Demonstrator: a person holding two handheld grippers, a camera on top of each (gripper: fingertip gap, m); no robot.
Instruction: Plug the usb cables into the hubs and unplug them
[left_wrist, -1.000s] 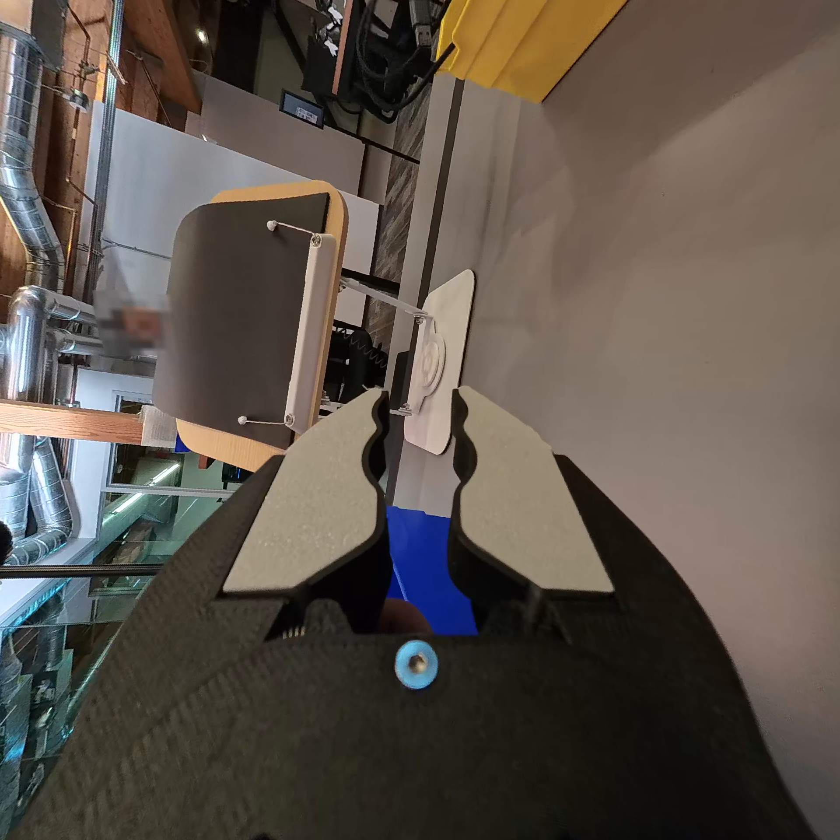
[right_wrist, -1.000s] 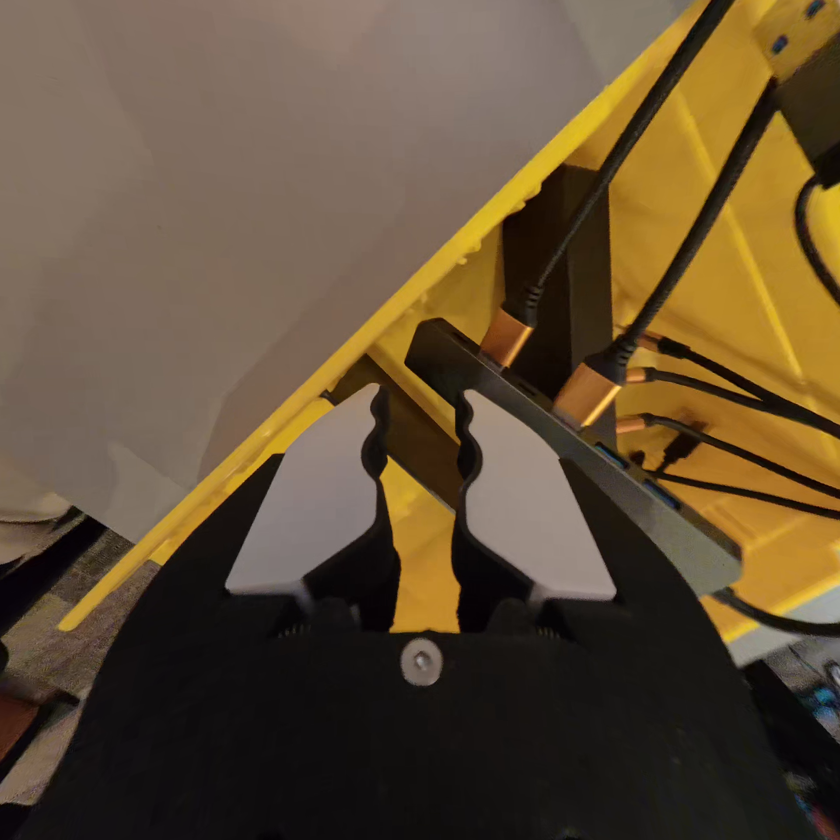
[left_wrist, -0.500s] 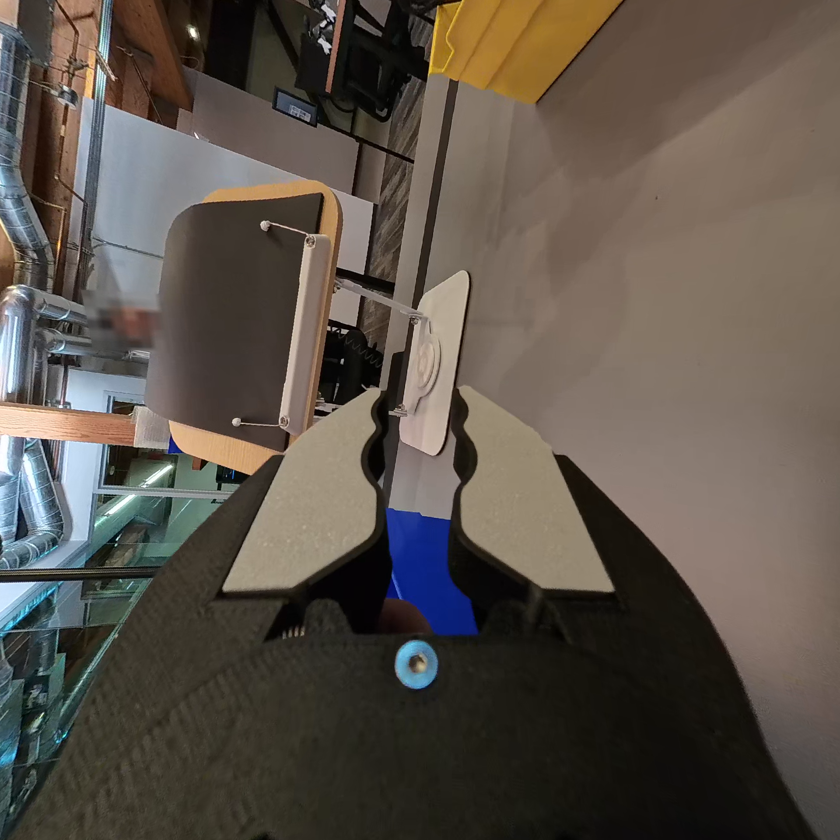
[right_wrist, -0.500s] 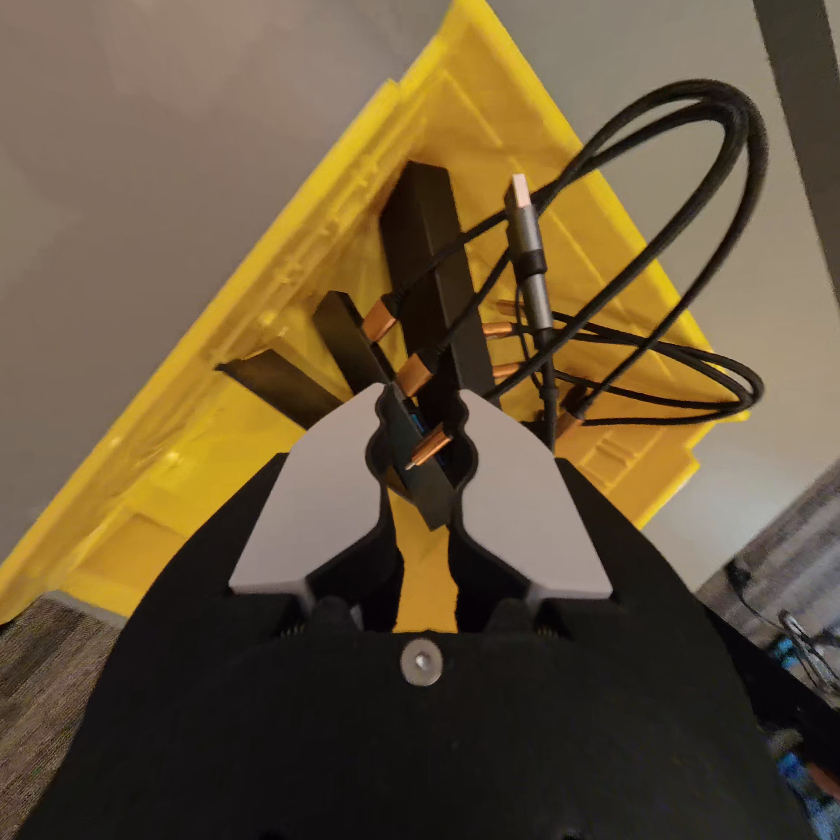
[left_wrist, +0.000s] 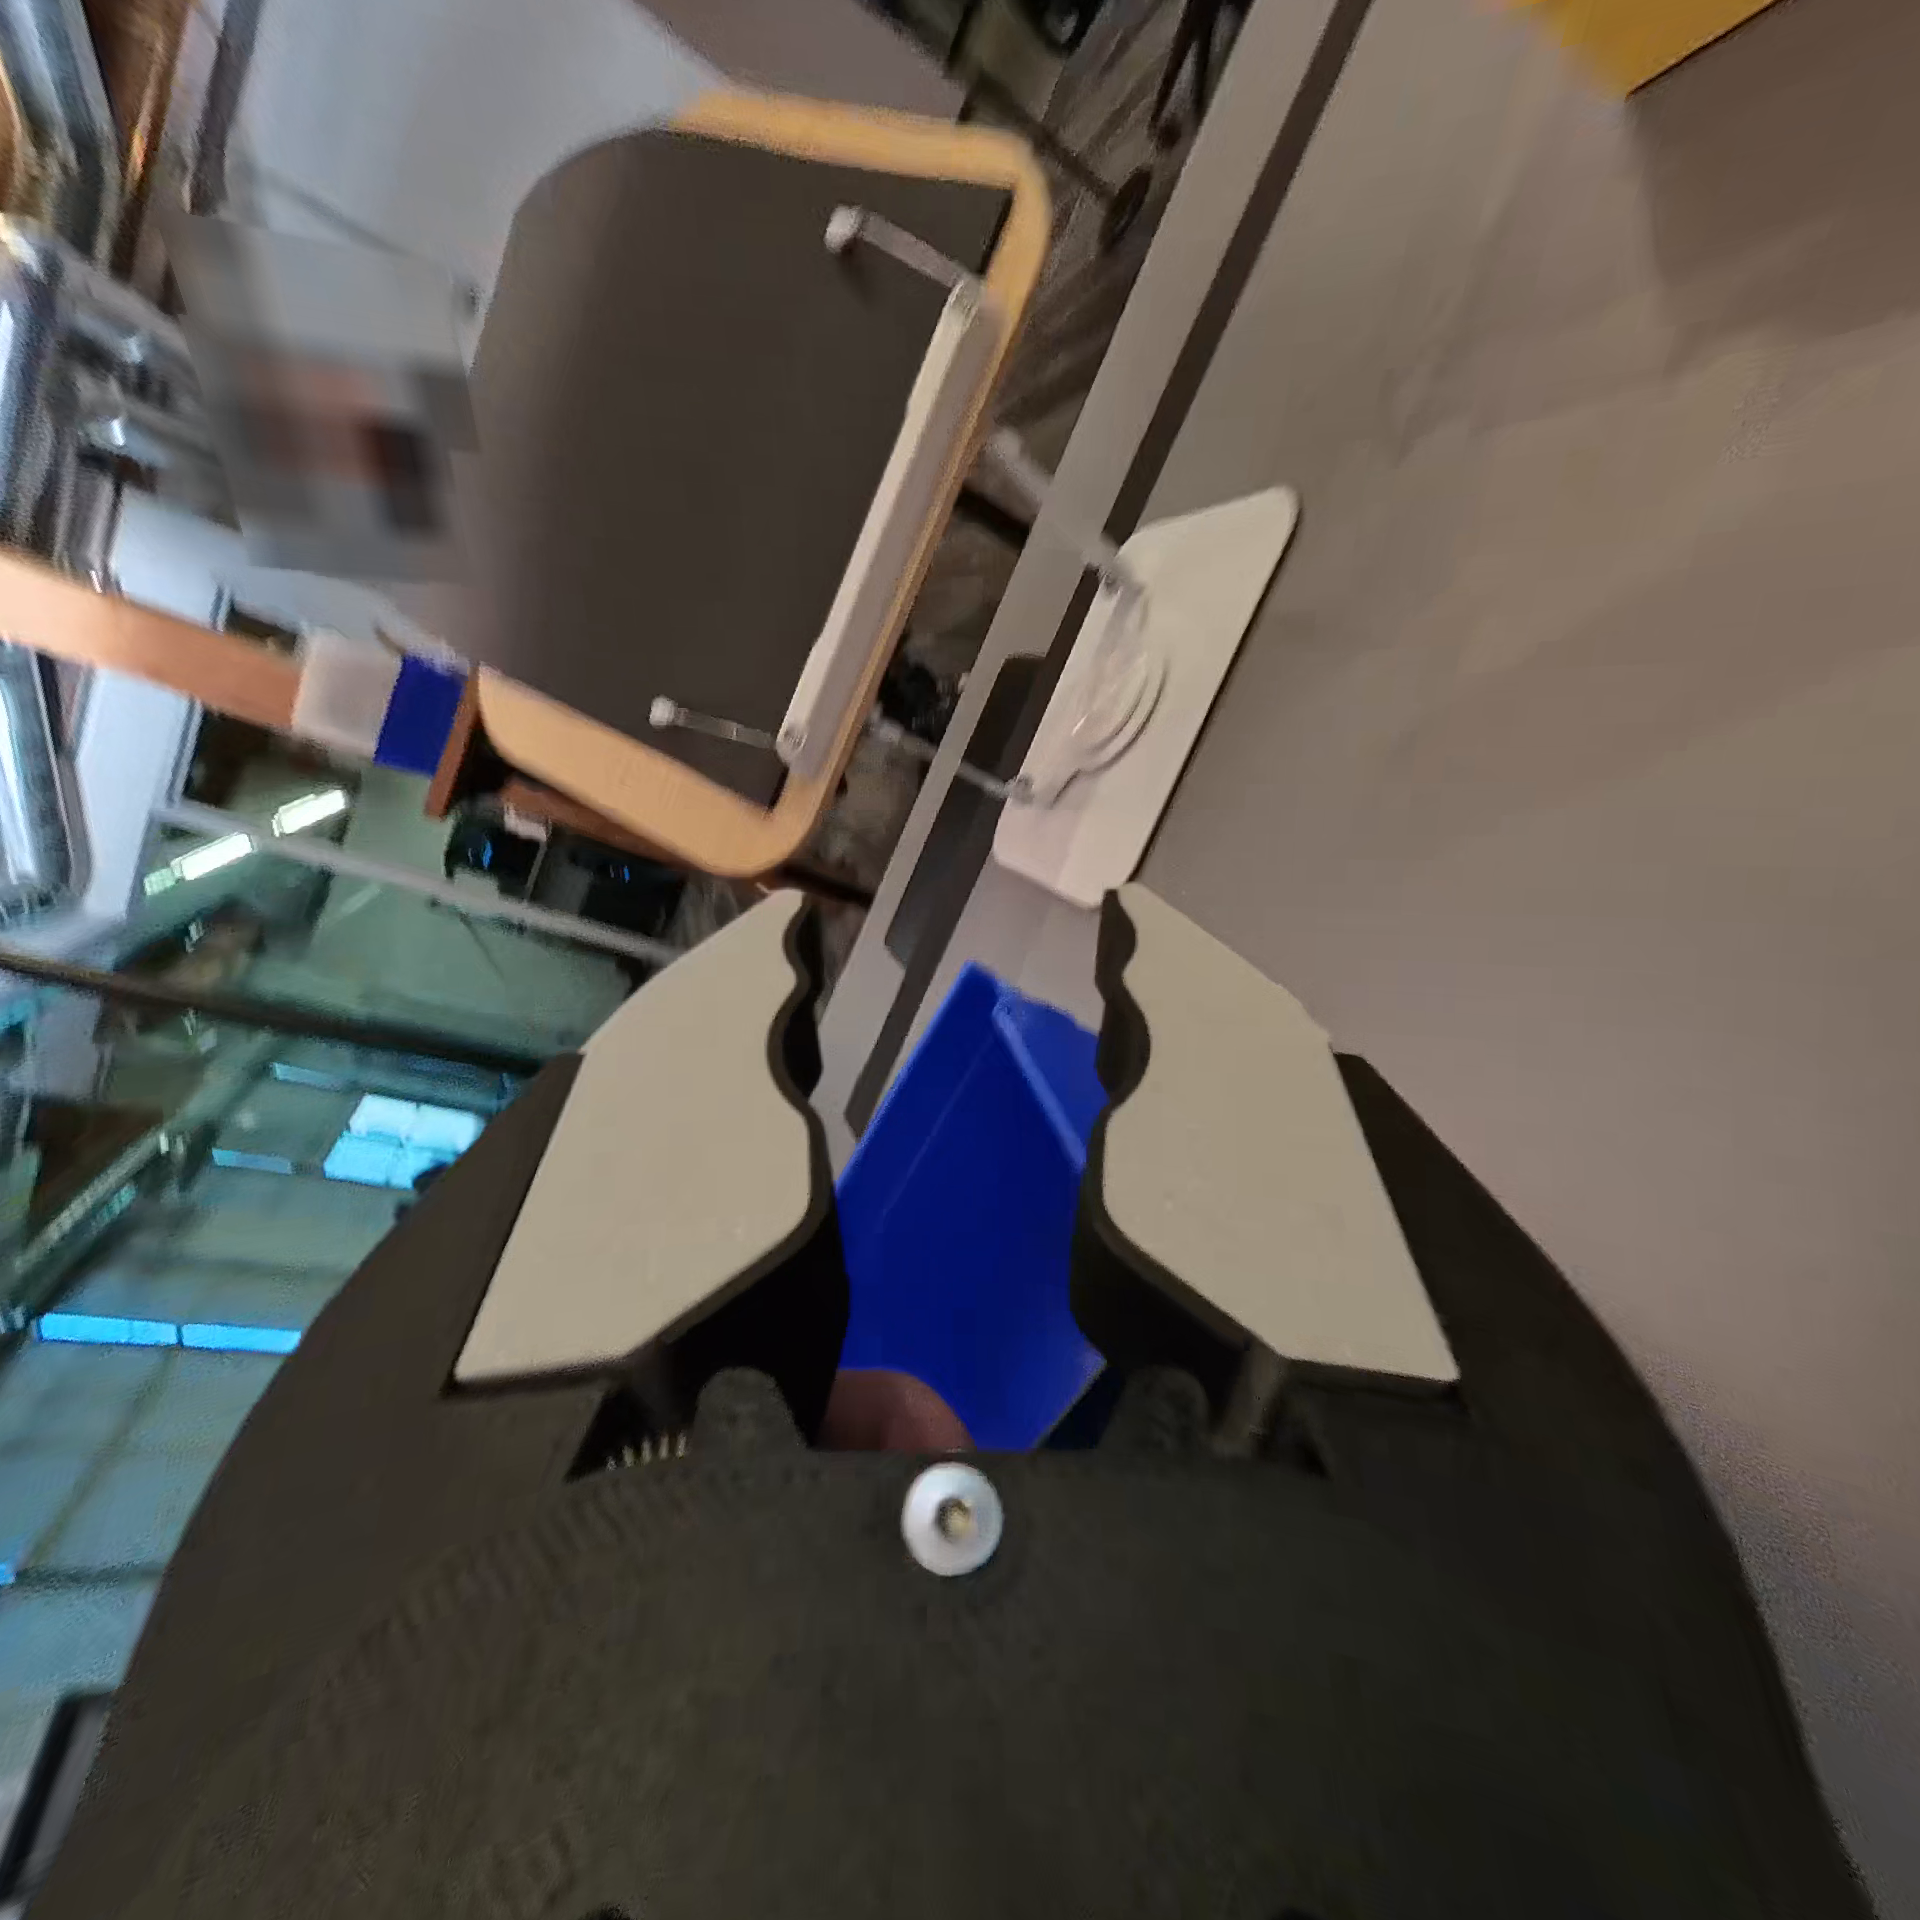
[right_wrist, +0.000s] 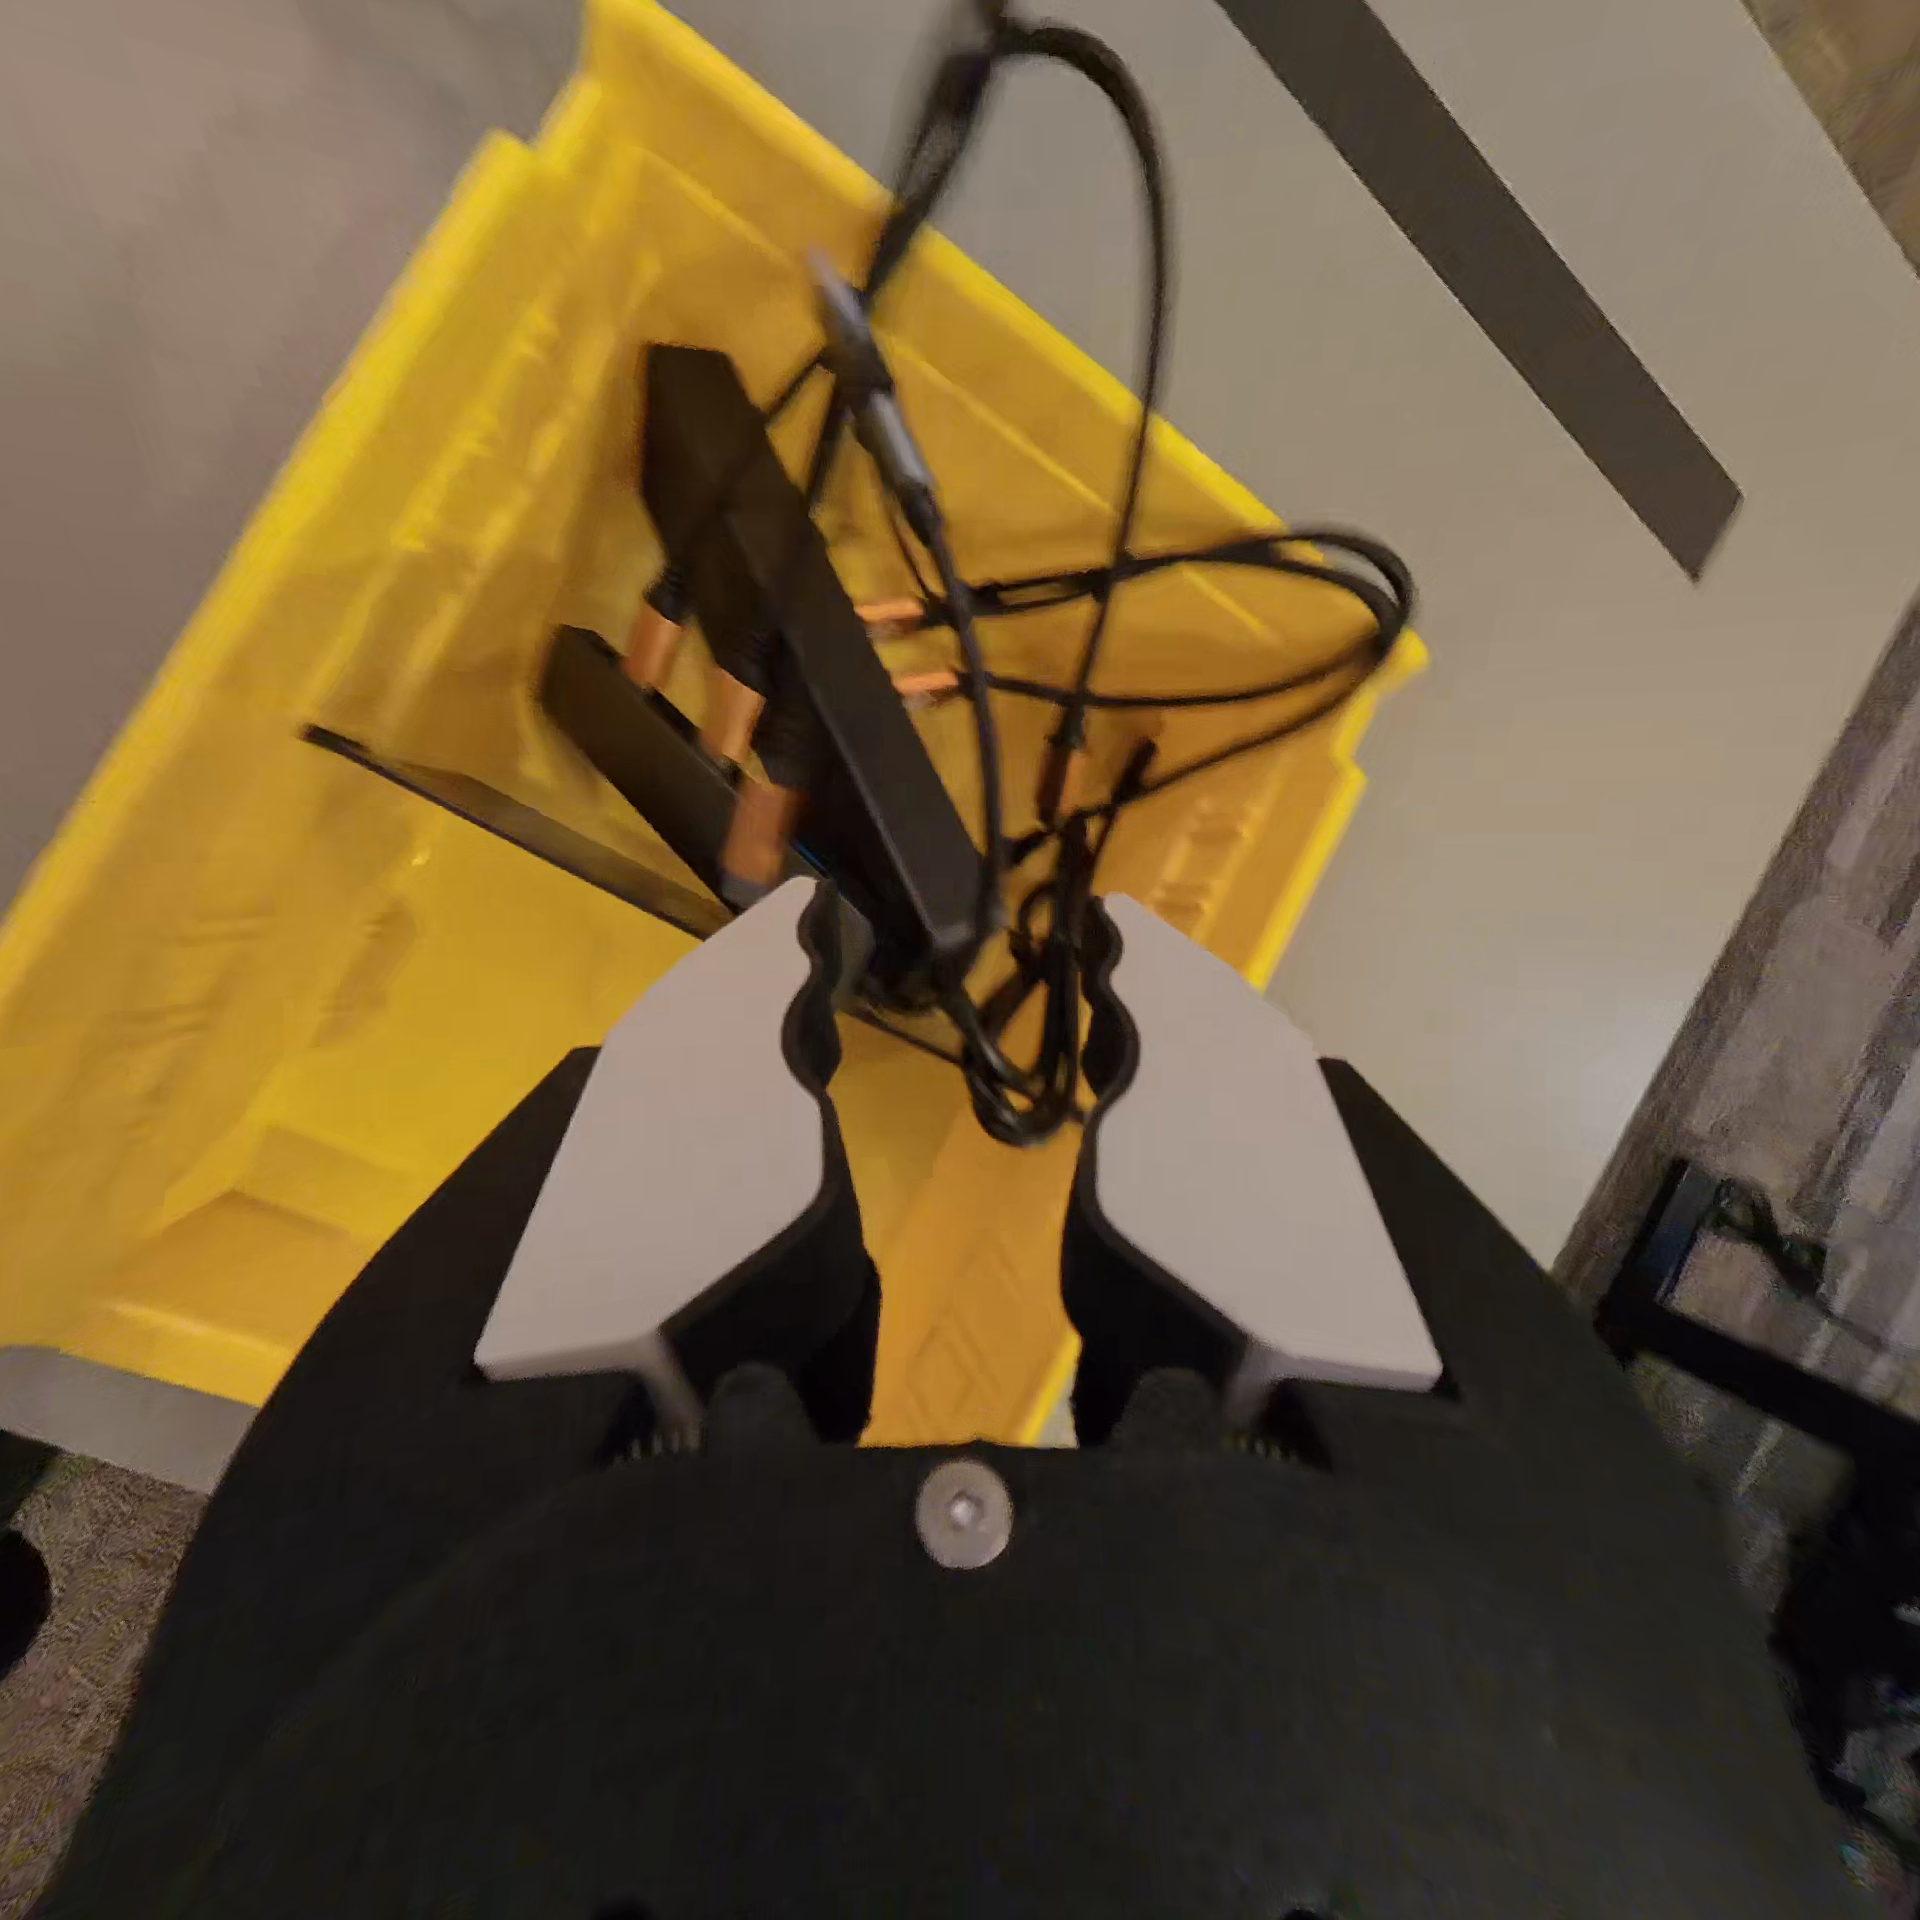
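In the right wrist view a yellow bin (right_wrist: 343, 935) lies on the grey table. It holds a long black hub (right_wrist: 831, 665), a second dark hub (right_wrist: 634, 748) with copper-coloured USB plugs (right_wrist: 743, 717) in it, and a tangle of black cables (right_wrist: 1143, 582). A grey USB plug (right_wrist: 862, 332) hangs blurred over the bin. My right gripper (right_wrist: 956, 899) is open, with the near ends of the hubs and a cable loop showing between its fingertips. My left gripper (left_wrist: 956, 904) is open and empty, far from the hubs, over a blue bin (left_wrist: 966, 1195).
In the left wrist view a white base plate (left_wrist: 1174, 707) on the grey table (left_wrist: 1558, 831) carries a black panel with a wooden rim (left_wrist: 707, 468) on thin rods. A corner of the yellow bin (left_wrist: 1662, 31) shows far off. Carpet floor (right_wrist: 1787, 935) lies past the table edge. About 45 centimeters separates my left fingertips from my right.
Both grippers have opened wider. The right one has shifted so the hub ends and a cable loop sit between its tips. The left view has swung and moved closer to the panel.
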